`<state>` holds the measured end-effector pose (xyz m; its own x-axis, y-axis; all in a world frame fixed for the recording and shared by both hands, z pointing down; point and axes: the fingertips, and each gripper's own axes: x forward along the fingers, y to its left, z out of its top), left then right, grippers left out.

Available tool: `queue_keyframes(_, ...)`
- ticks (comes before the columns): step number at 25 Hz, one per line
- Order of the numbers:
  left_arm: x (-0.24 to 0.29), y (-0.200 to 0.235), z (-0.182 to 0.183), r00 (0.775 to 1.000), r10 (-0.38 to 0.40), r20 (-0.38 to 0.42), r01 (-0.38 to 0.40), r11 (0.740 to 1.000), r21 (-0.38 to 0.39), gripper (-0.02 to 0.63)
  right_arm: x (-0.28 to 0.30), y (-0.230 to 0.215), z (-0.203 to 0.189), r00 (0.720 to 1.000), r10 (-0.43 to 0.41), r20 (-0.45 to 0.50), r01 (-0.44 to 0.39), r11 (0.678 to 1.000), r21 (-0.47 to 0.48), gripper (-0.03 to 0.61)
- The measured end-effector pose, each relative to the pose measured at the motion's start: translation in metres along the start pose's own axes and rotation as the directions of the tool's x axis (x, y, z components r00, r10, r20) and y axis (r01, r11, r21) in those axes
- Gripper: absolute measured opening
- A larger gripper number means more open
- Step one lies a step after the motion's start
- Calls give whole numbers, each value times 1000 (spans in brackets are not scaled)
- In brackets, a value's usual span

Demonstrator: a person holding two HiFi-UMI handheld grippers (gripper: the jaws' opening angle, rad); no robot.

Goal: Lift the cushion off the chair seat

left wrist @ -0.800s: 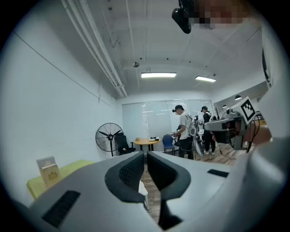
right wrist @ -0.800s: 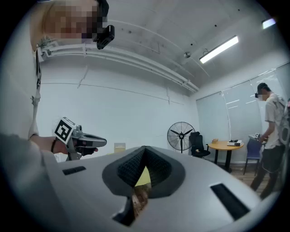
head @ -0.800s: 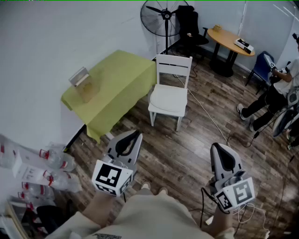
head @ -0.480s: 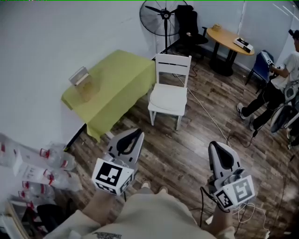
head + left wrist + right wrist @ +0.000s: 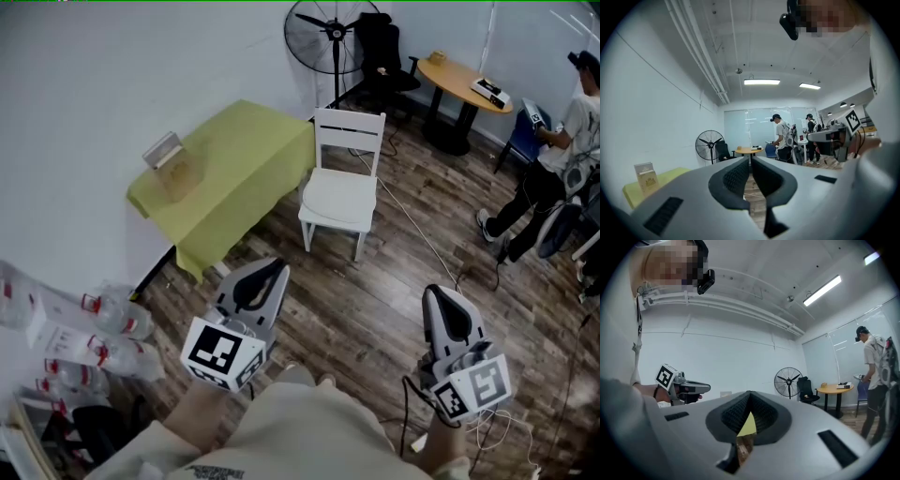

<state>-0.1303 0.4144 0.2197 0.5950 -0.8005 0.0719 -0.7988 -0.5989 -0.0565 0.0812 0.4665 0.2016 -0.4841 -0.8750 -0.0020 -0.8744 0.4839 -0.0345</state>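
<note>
A white chair (image 5: 341,169) stands on the wood floor beside the green table, and a white cushion (image 5: 337,198) lies flat on its seat. Both grippers hang low in the head view, well short of the chair and apart from it. My left gripper (image 5: 270,270) points toward the chair with its jaws shut and nothing between them; in its own view the left gripper (image 5: 750,161) shows its pads meeting. My right gripper (image 5: 437,294) is also shut and empty, as the right gripper (image 5: 748,396) shows in its own view.
A table under a yellow-green cloth (image 5: 230,173) with a card stand (image 5: 162,153) sits left of the chair. Behind are a floor fan (image 5: 332,31), a black office chair (image 5: 380,56) and a round wooden table (image 5: 462,82). A person (image 5: 551,178) stands far right. A cable (image 5: 417,230) crosses the floor; bottles (image 5: 103,337) lie left.
Both grippers stay where they were, shut. The person at the far right has shifted and stands more upright.
</note>
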Motion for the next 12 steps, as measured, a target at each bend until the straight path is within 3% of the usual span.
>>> queue_keyframes(3, -8, 4, 11, 997, 58, 55, -56, 998, -38, 38, -6, -11, 1, 996, -83, 24, 83, 997, 4, 14)
queue_keyframes(4, -12, 9, 13, 994, 87, 67, -84, 995, -45, 41, -7, -12, 1, 995, -97, 25, 97, 995, 3, 81)
queue_keyframes(5, -16, 14, 14, 991, 114, 76, -110, 992, -53, 44, -6, -12, 1, 994, -102, 25, 102, 995, 7, 220)
queue_keyframes(6, -18, 20, 13, 988, 134, 80, -129, 990, -64, 61, -5, -12, 1, 994, -107, 29, 107, 994, 14, 259)
queue_keyframes(9, -18, 28, 5, 987, 148, 69, -141, 985, -97, 184, -5, -16, 0, 991, -131, 35, 130, 991, 27, 275)
queue_keyframes(12, -11, 27, -2, 988, 140, 58, -134, 986, -101, 209, -5, -21, -6, 992, -129, 11, 129, 991, 44, 276)
